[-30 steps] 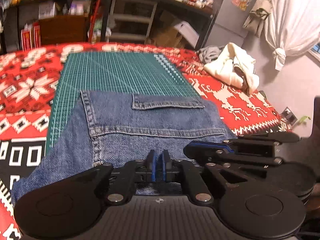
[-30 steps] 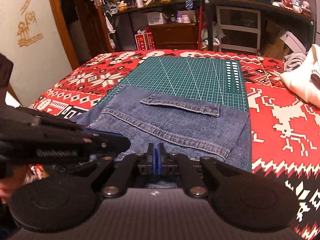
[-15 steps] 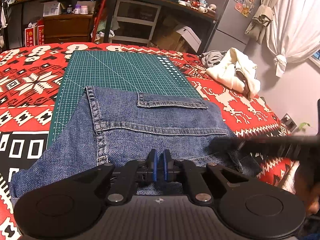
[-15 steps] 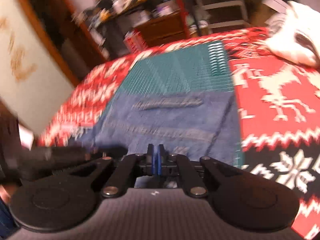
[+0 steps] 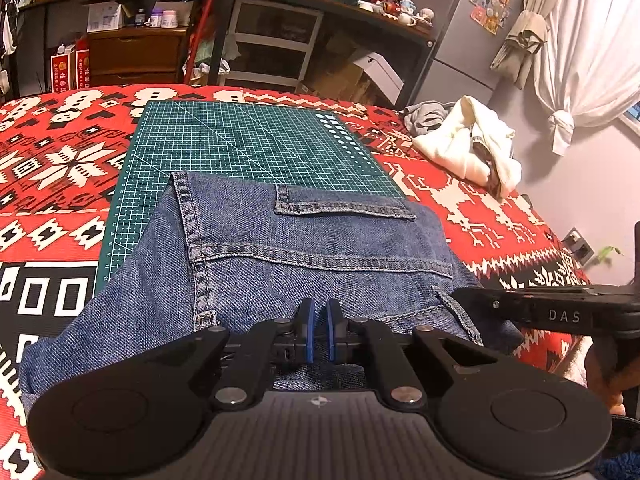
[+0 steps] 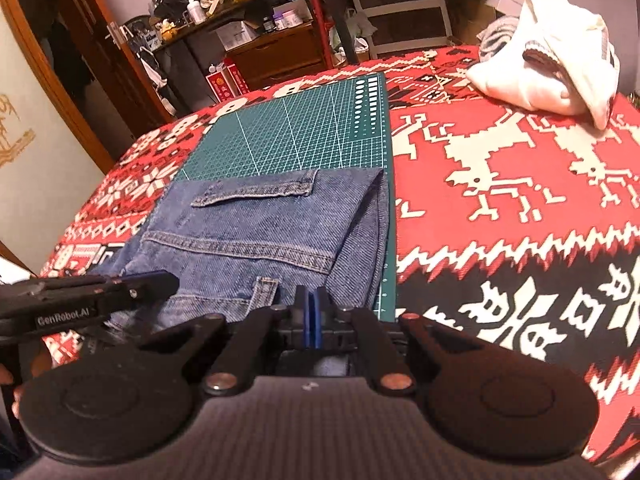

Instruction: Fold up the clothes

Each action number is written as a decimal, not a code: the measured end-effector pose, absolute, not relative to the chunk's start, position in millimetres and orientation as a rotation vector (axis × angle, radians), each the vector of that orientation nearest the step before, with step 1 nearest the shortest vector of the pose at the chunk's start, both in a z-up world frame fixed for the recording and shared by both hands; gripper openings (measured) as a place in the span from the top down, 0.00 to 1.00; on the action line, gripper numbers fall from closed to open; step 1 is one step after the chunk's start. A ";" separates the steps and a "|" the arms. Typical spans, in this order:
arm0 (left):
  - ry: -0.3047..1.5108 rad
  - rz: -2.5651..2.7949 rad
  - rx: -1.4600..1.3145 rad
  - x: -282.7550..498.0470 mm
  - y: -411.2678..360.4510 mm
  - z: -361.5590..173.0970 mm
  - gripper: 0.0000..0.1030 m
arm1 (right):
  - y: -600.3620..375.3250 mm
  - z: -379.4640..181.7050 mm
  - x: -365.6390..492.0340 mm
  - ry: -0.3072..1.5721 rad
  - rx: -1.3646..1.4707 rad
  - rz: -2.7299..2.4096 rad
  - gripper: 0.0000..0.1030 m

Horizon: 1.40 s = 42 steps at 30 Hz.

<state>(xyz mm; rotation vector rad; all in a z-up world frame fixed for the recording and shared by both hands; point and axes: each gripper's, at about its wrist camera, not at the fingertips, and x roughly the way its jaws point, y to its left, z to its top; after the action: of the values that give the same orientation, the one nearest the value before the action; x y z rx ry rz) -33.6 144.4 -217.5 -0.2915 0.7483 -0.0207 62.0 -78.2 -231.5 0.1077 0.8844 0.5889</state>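
Two claws are kept at the near waistband of the folded jeans [image 5: 304, 248], laid half on the green cutting mat [image 5: 240, 144]: left claw [image 5: 319, 334] nearly closed, right claw [image 6: 311, 320] pinched together; cloth between them cannot be confirmed. Heavy, limp denim is best gripped at stitched edges.

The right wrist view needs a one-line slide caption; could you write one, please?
Right hand-held gripper at the near edge of folded jeans on a green cutting mat.
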 end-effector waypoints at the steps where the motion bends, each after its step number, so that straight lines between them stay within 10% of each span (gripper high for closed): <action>1: 0.751 -0.017 -0.291 -33.5 144.1 -216.8 0.92 | -78.0 -230.2 59.4 0.892 0.094 0.582 0.99; 22: 0.852 -0.018 -0.130 -19.5 100.6 -196.1 0.92 | -61.9 -214.5 44.8 0.893 -0.008 0.611 0.91; 32: 0.866 0.101 -0.125 -21.9 124.2 -159.1 0.42 | -57.8 -188.7 60.6 0.926 -0.048 0.617 0.16; 34: 0.880 0.122 -0.119 -20.3 130.1 -154.8 0.26 | -55.2 -184.8 66.4 0.936 -0.062 0.627 0.11; 42: 0.993 0.103 -0.081 -7.0 147.6 -164.9 0.15 | -34.4 -182.7 99.6 1.032 -0.138 0.642 0.01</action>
<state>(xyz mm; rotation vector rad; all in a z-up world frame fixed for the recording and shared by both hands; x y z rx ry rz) -7.0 147.6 -164.9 -0.0814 0.9927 0.1028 99.6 -34.4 -182.7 -0.1382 1.0321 0.6420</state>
